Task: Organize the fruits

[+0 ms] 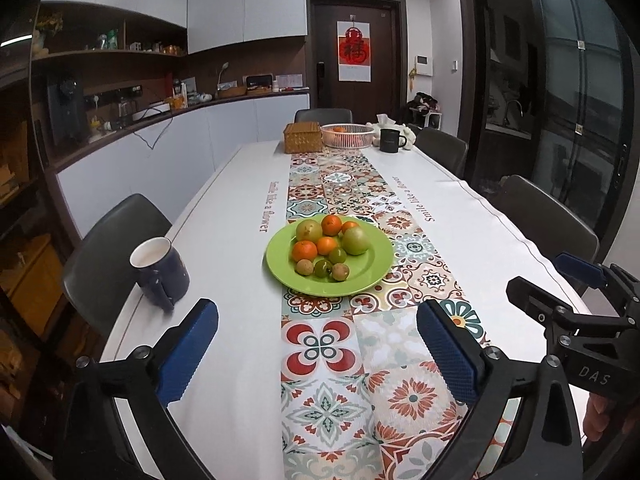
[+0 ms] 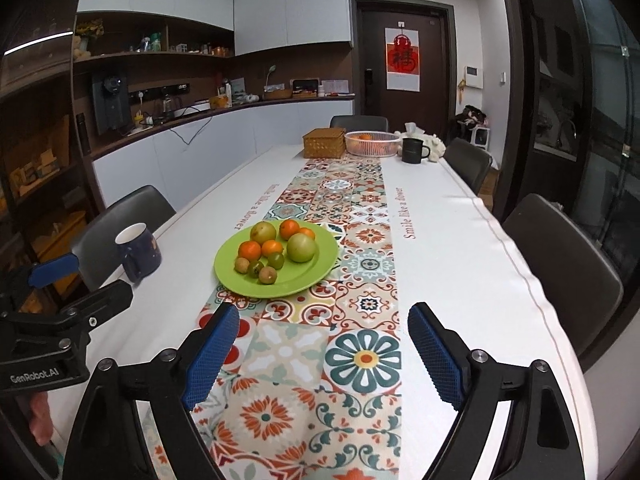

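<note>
Bench (image 1: 224, 240) carries a white cloth with a patterned tile runner (image 1: 340, 184) down its centre. Left gripper (image 1: 316, 348) and right gripper (image 2: 320, 344) hover above the near end, both with jaws spread wide and holding nothing. Green plate (image 1: 360, 280) sits on the runner at 12 o'clock of both grippers, well apart, bearing mandarins (image 1: 304, 250), green-yellow fruits (image 1: 356, 241) and small brown fruits (image 1: 305, 267). Navy mug (image 1: 160, 270) stands at 9 o'clock of the plate. Pink basket (image 1: 347, 136) rests at the far end.

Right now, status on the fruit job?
Left gripper open, empty. Right gripper open, empty. Fruit piled on green plate. Nothing in the way.
</note>
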{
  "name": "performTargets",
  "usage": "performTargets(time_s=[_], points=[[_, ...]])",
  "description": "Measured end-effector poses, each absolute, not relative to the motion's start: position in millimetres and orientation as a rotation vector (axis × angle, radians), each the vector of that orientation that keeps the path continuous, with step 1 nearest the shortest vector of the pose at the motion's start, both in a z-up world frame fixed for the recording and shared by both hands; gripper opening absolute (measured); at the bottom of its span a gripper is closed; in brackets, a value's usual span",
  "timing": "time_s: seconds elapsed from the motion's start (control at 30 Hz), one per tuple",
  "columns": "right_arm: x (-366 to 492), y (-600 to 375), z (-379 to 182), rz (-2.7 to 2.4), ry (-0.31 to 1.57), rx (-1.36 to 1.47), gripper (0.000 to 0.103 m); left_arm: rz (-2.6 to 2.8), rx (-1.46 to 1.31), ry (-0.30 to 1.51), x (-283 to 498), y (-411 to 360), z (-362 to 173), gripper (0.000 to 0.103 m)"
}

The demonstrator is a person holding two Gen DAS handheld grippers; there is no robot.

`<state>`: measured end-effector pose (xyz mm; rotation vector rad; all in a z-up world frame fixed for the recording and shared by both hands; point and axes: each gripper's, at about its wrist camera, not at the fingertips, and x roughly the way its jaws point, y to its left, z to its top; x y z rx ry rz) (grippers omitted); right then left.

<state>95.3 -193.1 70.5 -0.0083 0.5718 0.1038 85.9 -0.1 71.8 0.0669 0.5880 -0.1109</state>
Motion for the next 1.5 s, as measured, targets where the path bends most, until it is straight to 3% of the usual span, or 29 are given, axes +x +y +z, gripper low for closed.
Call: performTargets(time_s=[1.5], points=[[78, -196, 76, 0.081, 0.571, 0.004, 0.087, -0.088, 0.072, 0.552, 67, -1, 75, 0.103]])
